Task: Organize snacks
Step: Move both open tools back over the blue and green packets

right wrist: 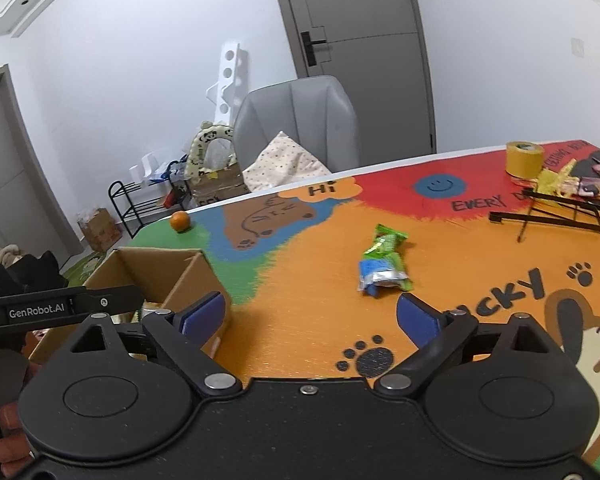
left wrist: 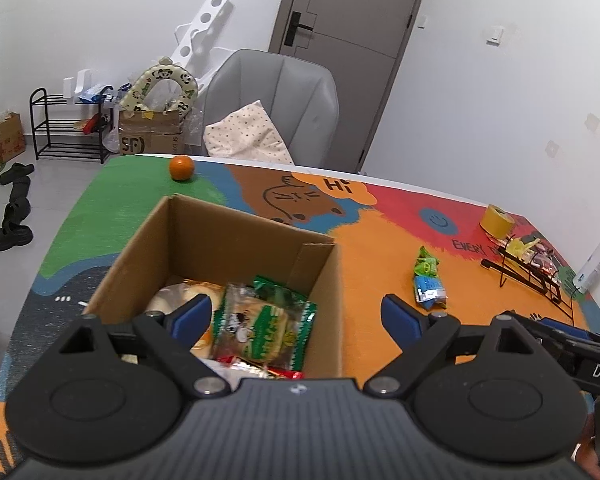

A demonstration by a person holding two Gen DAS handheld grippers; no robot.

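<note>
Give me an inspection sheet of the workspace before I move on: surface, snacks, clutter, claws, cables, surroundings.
Surface: table under a colourful cartoon mat.
Job's things: open box with several snack packets inside, a green packet on top; two packets, green and blue, lie end to end on the mat right of the box.
Clutter: orange behind the box; yellow tape roll; black wire rack with packets at the far right.
Claws: left claw open above the box, empty; right claw open, empty, short of the loose packets.
Cables: nothing seen.
Surroundings: grey chair with a cushion, door, black shelf, cartons on the floor.
</note>
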